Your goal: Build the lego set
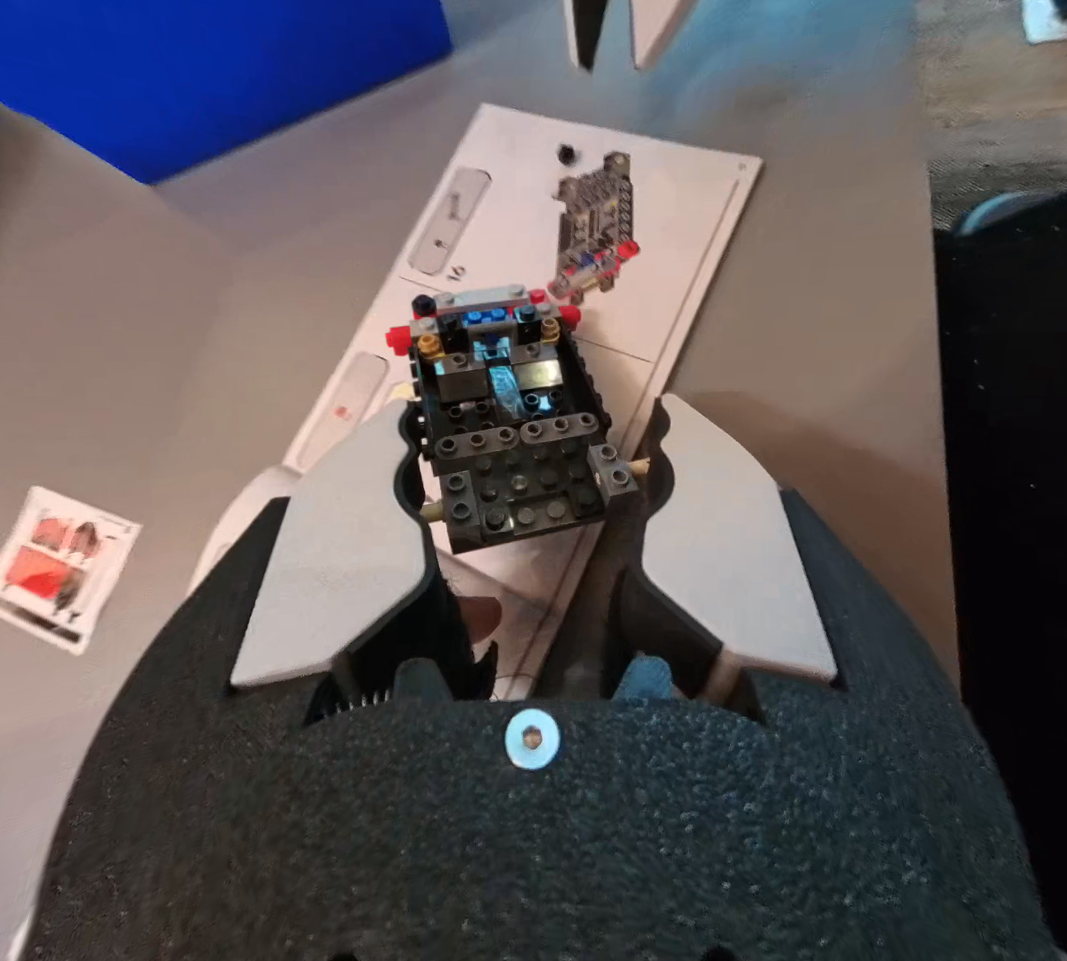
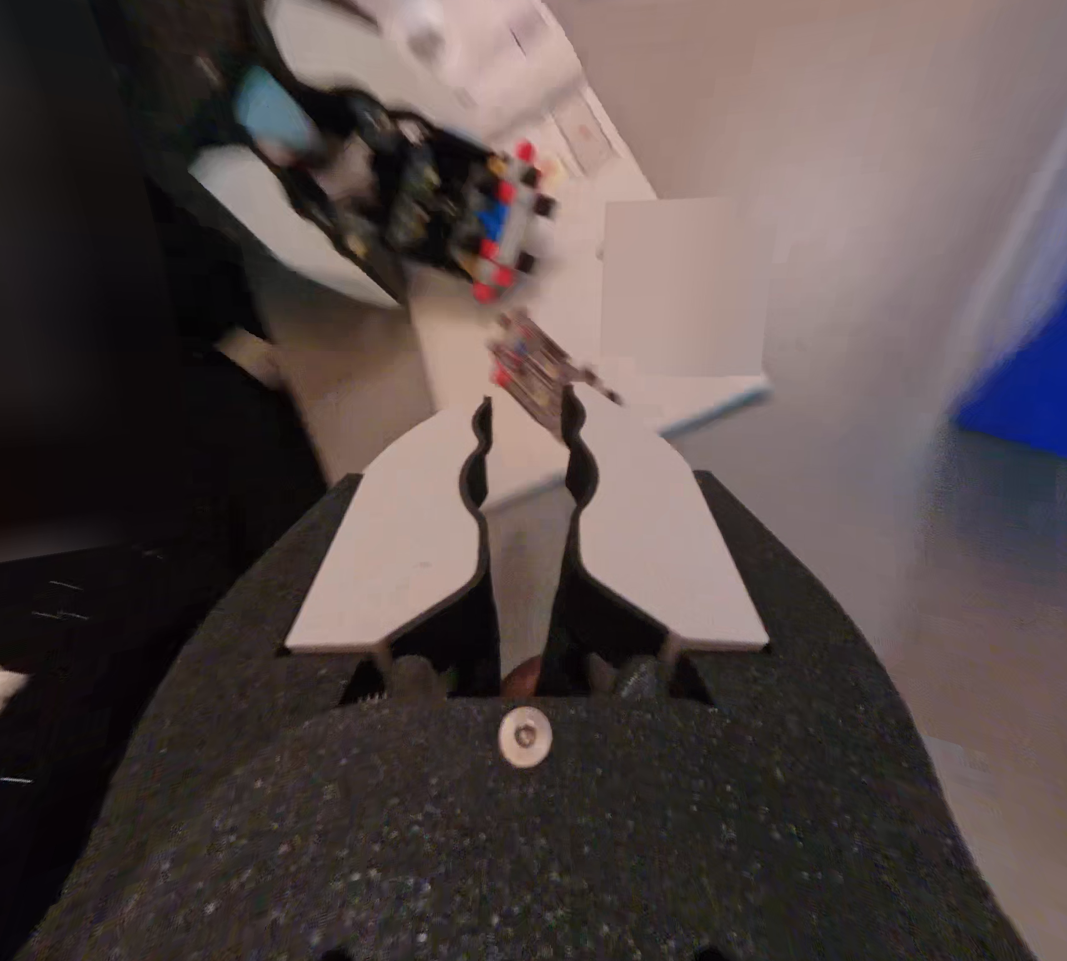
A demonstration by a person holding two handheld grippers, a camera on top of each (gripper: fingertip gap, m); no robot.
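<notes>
The left tongs (image 1: 534, 463) are clamped on the dark lego model (image 1: 508, 425), holding it above the instruction sheet (image 1: 681, 298) on the grey surface (image 1: 231, 327). At twelve o'clock in the left wrist view hang the right tongs (image 1: 612, 59), slightly apart and empty. A small sticker sheet (image 1: 58, 567) lies at nine o'clock.

Motion blur smears the right wrist view.
The lego model (image 2: 456, 217) and booklet (image 2: 681, 298) lose detail; the right gripper (image 1: 612, 59) is cropped, seemingly empty.
</notes>
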